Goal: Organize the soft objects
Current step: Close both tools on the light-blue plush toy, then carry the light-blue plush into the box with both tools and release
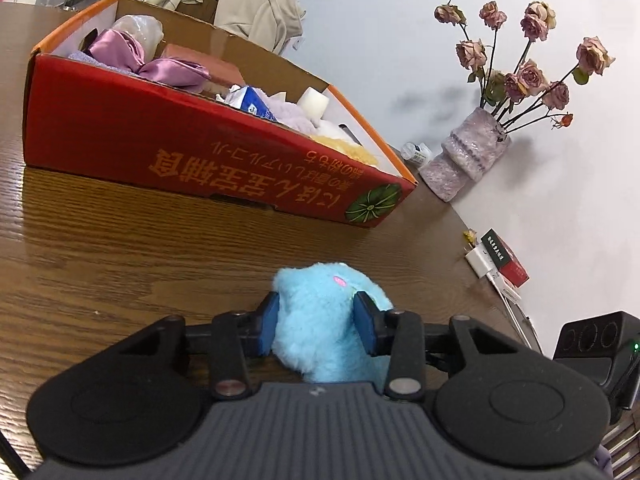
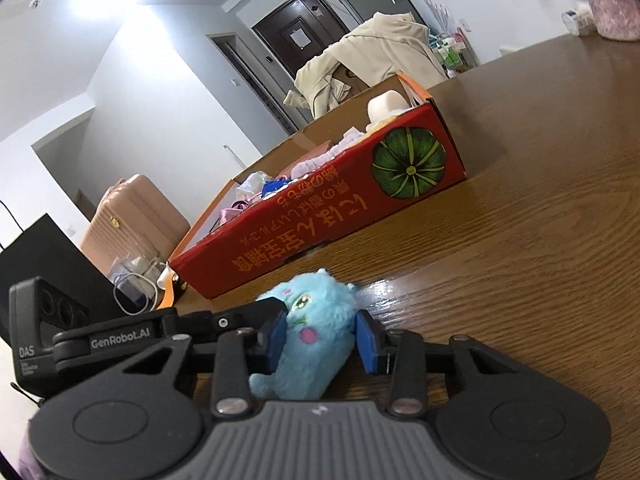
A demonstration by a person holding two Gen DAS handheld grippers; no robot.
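two grippers clamp one blue plush toy (image 1: 320,320) from opposite sides, on the wooden table (image 1: 120,260) just in front of the red cardboard box (image 1: 160,140). left gripper (image 1: 316,326): its blue pads press into the fur on both flanks, so it grasps the toy. right gripper (image 2: 320,340): its pads likewise dent the toy's body, face toward the camera, so it too is clenched on the toy; the left gripper's finger shows at the toy's far side in this view. the toy rests on or just above the tabletop, near the box's long printed wall and outside it.

inside the box lie other soft things: a purple satin bow (image 1: 152,60), a lilac fluffy piece (image 1: 280,108) and a yellow fluffy piece (image 1: 348,148) toward the pumpkin-printed end.

risks, judged from this pose: the toy is soft and compressible, so a double pinch may slip through the fur or pull the toy between two hands that move unevenly. a lift kept too low would catch the box's near wall and shove the box toward the vase of dried roses (image 1: 472,152) beside its far corner.
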